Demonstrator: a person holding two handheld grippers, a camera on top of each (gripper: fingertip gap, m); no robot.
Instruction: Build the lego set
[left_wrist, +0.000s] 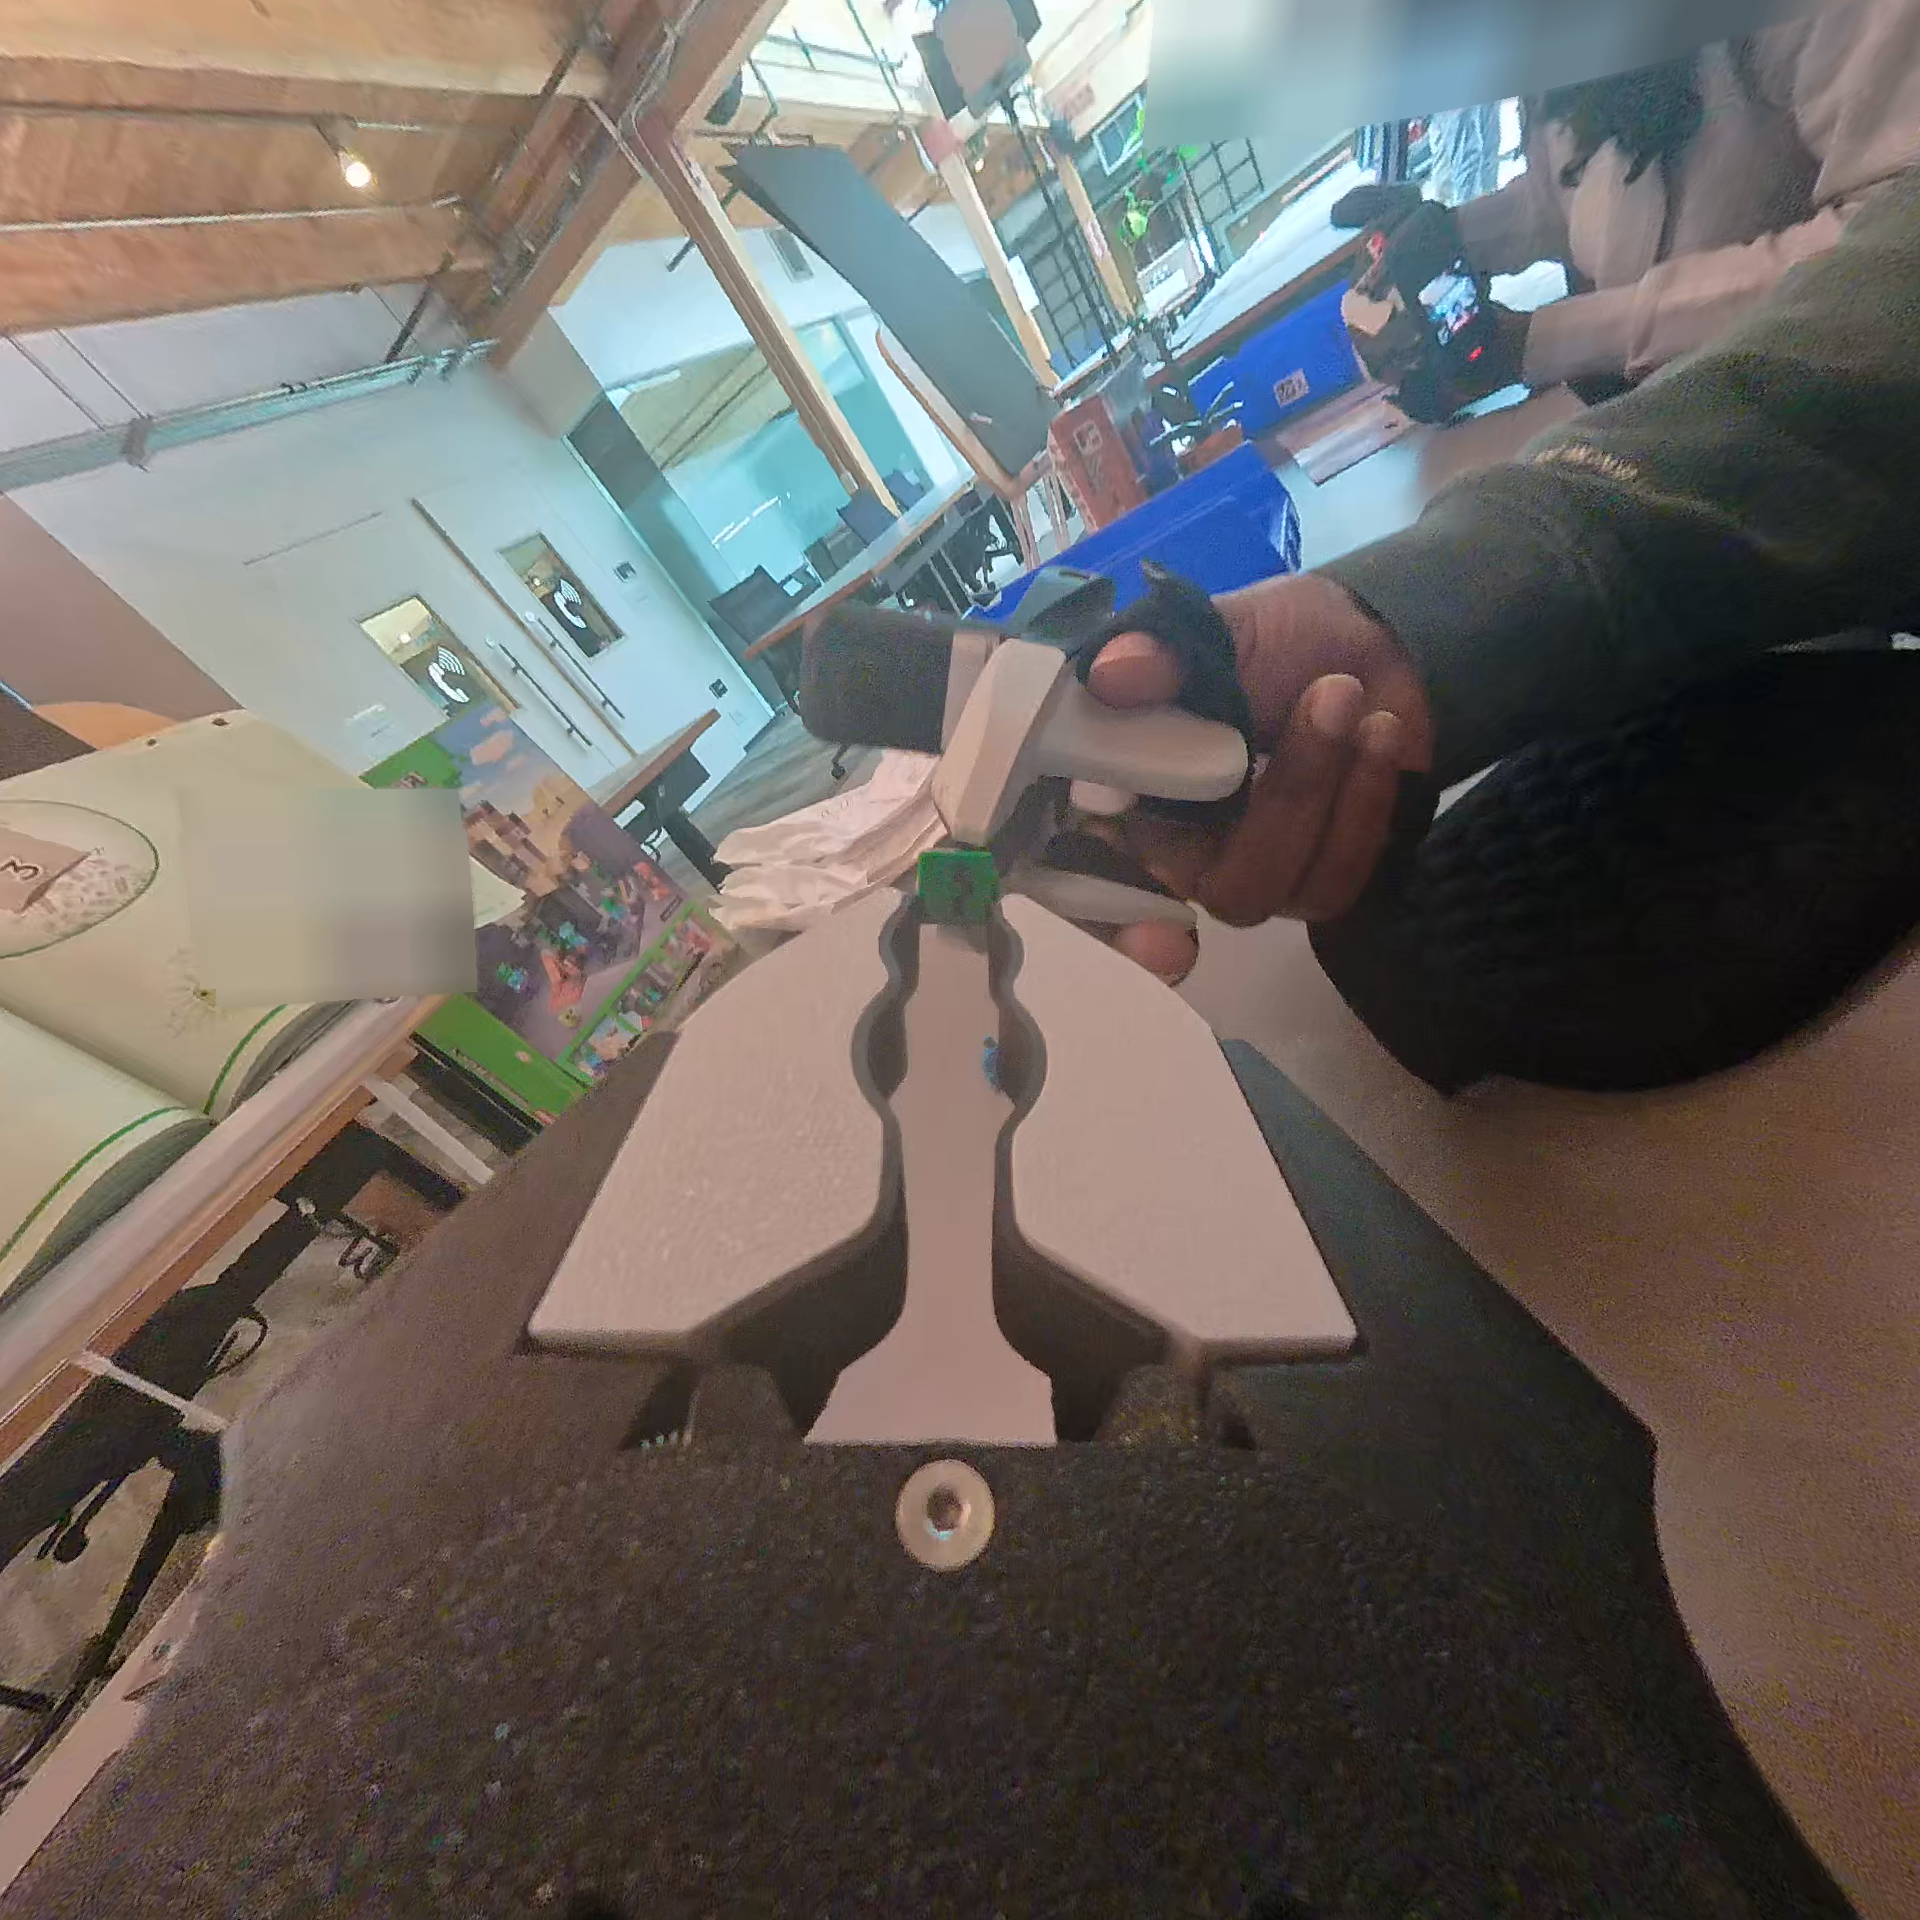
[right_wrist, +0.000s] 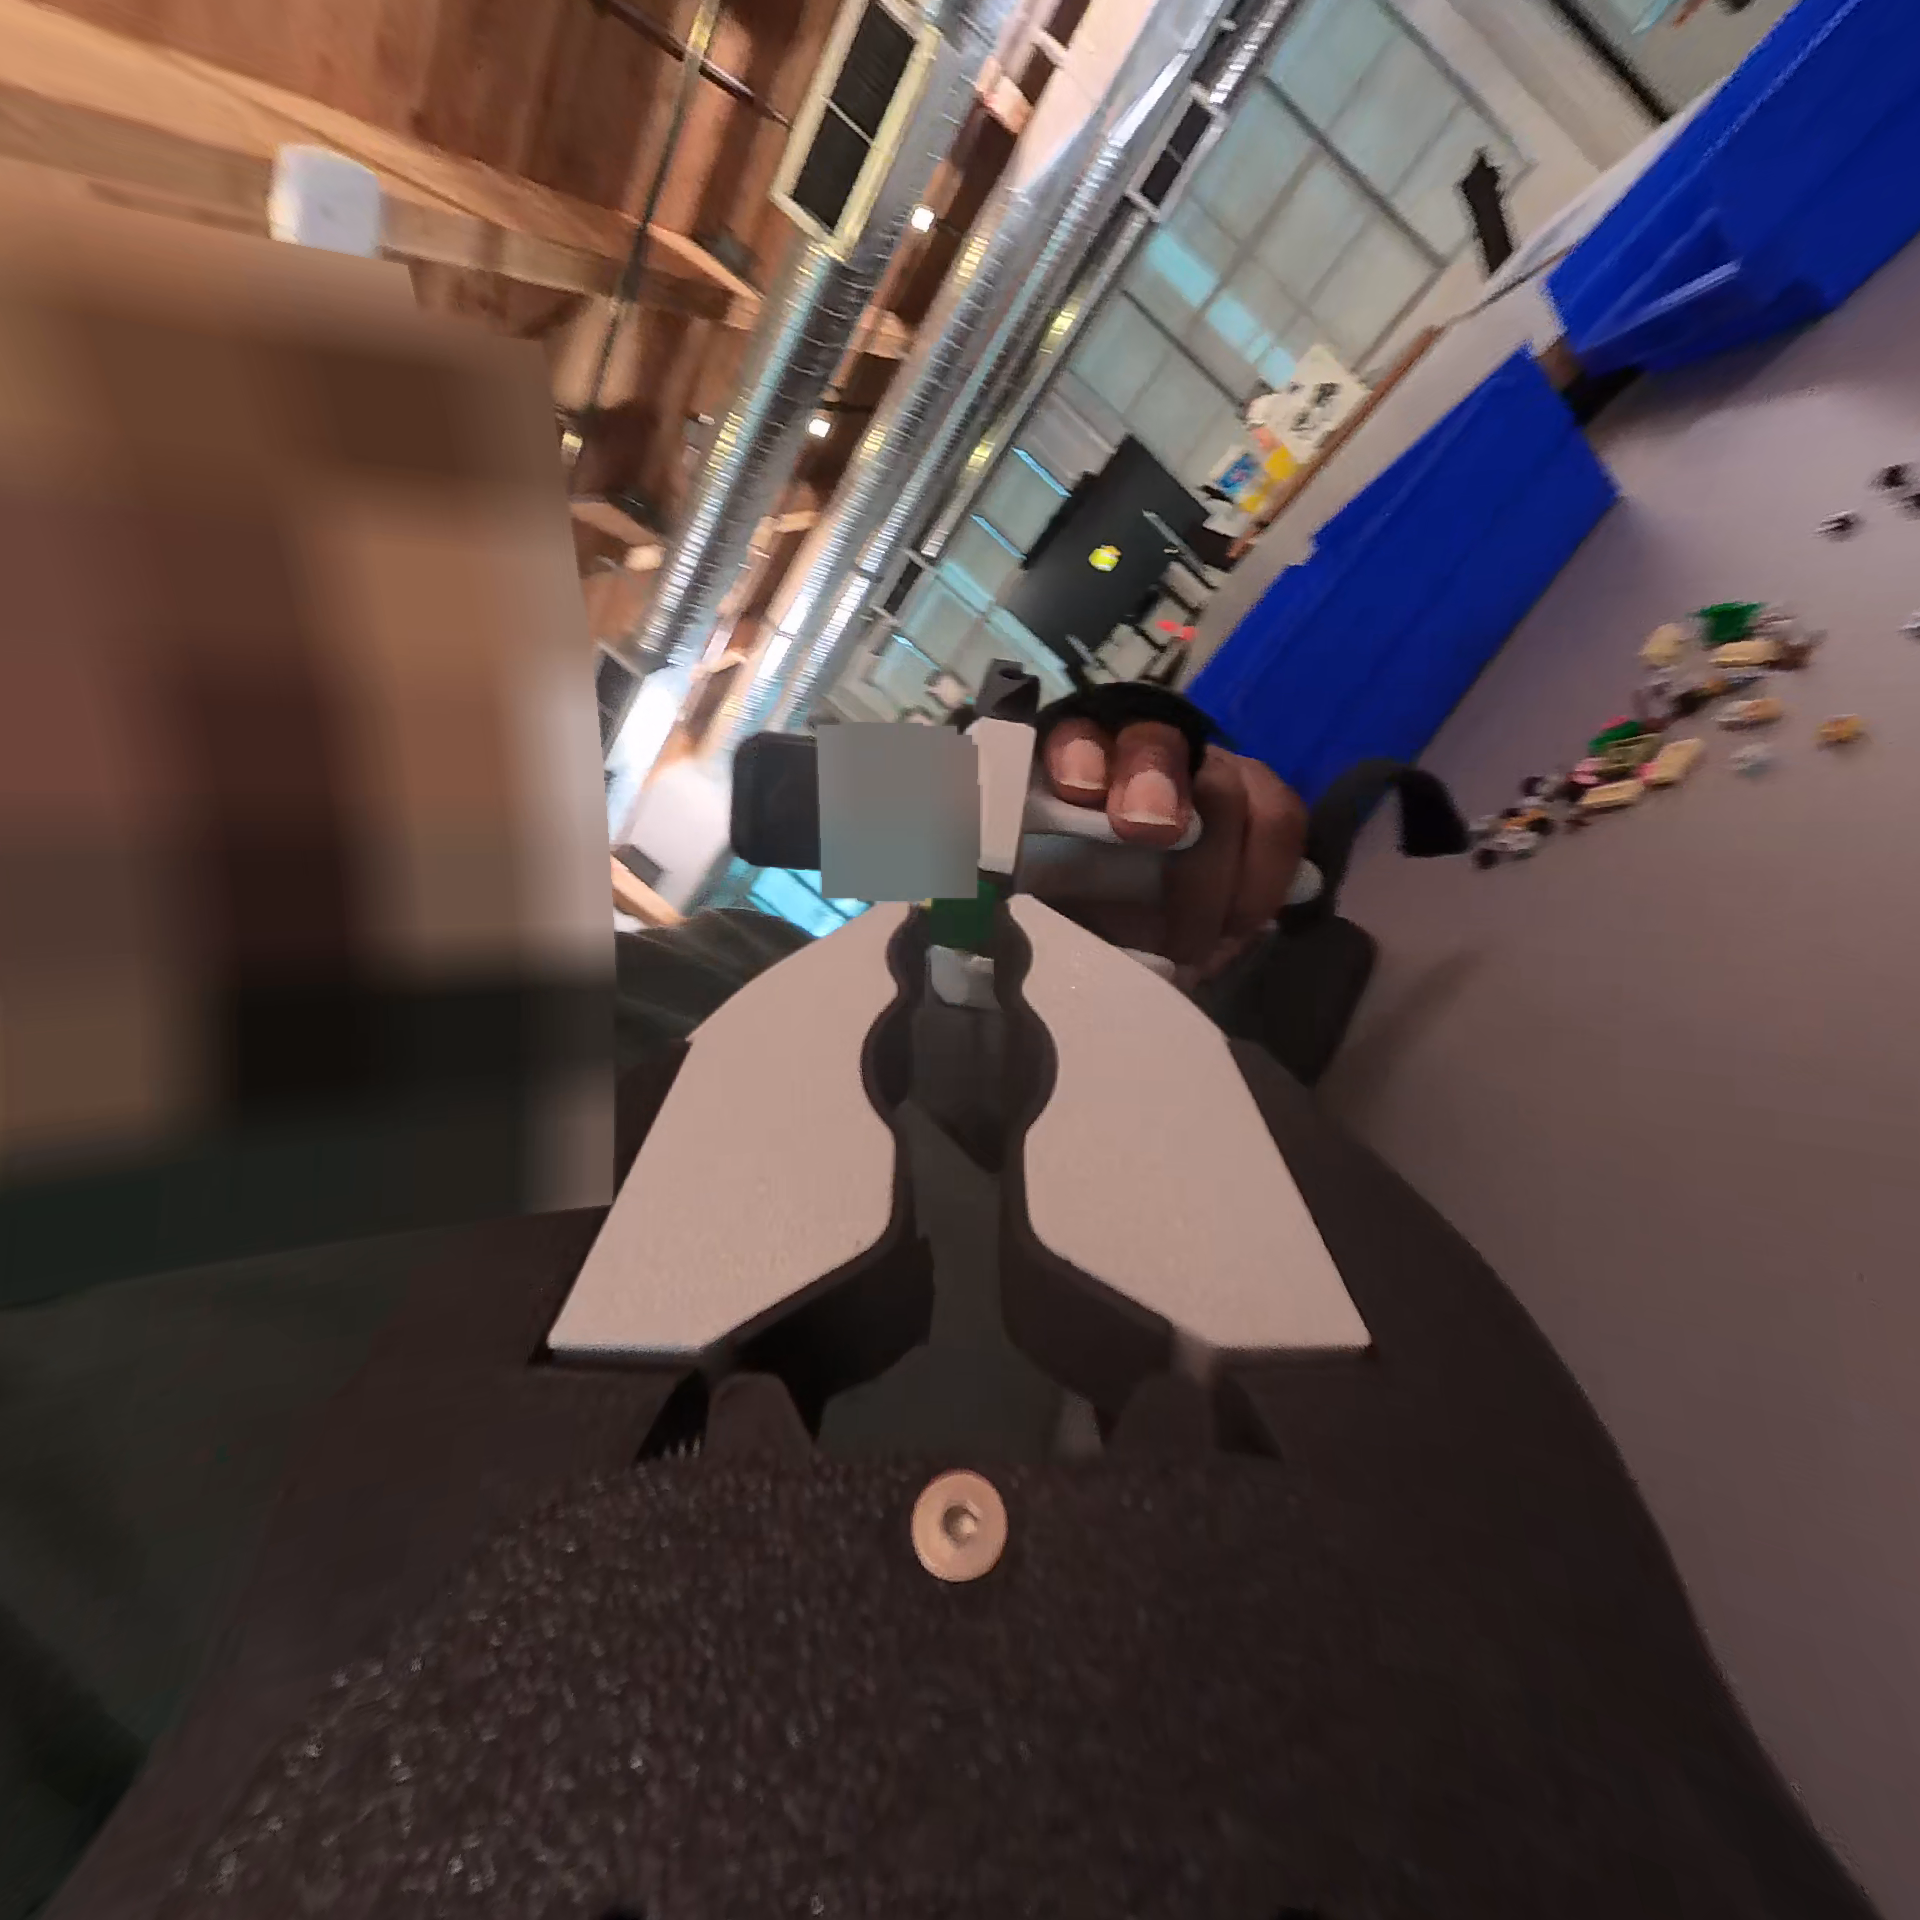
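Observation:
My two grippers meet tip to tip above the grey table (left_wrist: 1558, 1195). In the left wrist view, my left gripper (left_wrist: 956, 914) is shut on a small green brick (left_wrist: 958, 883) at its fingertips. The right gripper's white fingers (left_wrist: 987, 769), held by a hand, reach that brick from above. In the right wrist view, my right gripper (right_wrist: 961, 961) is shut on a small white brick (right_wrist: 961, 979) with the green brick (right_wrist: 961, 923) joined to its far end. The left gripper's finger (right_wrist: 1003, 810) and the hand holding it (right_wrist: 1195, 831) are just beyond.
A pile of small loose bricks (right_wrist: 1662, 727) lies on the table at the right. Blue bins (right_wrist: 1403, 603) stand along the table's far side. A toy box (left_wrist: 582, 935) and white bags (left_wrist: 831, 852) lie behind. Another person's hands with a device (left_wrist: 1444, 312) are far right.

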